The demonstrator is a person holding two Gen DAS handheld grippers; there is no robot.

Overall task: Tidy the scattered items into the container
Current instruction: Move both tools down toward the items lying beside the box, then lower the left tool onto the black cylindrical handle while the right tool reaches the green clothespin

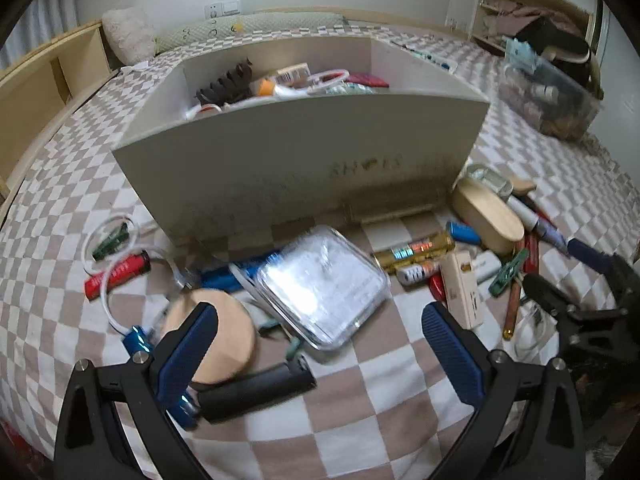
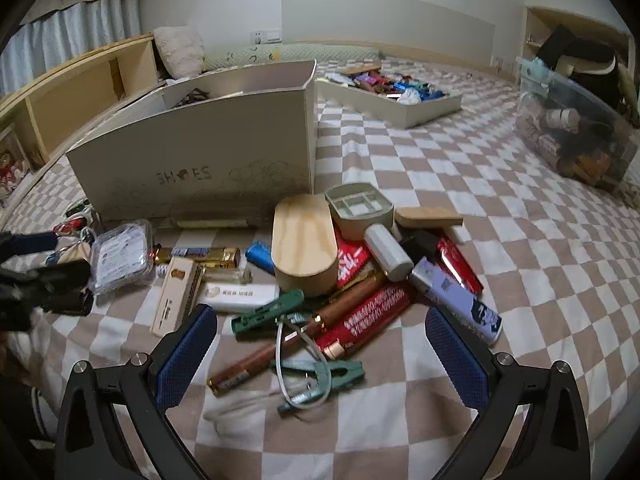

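both the left gripper (image 1: pixel 320 344) and the right gripper (image 2: pixel 320 344) hover spread wide, holding nothing. the scattered items, like a clear case (image 1: pixel 324 286) and a green clip (image 2: pixel 320 376), lie between their fingers. the box (image 1: pixel 288 152) stands at 12 o'clock behind the clutter.

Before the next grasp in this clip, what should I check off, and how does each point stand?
1. Left gripper open and empty: ok, jaws wide apart, nothing between them.
2. Right gripper open and empty: ok, jaws wide apart.
3. Item within the right gripper's line: ok, the green clothes peg and brown pen lie just ahead on the checkered bedspread.
4. Item within the left gripper's line: ok, the clear plastic case lies ahead.
5. Room in the white shoe box: ok, top open, items cover only its bottom.
6. Peg free of the white cable: cannot tell, the cable loops over it.
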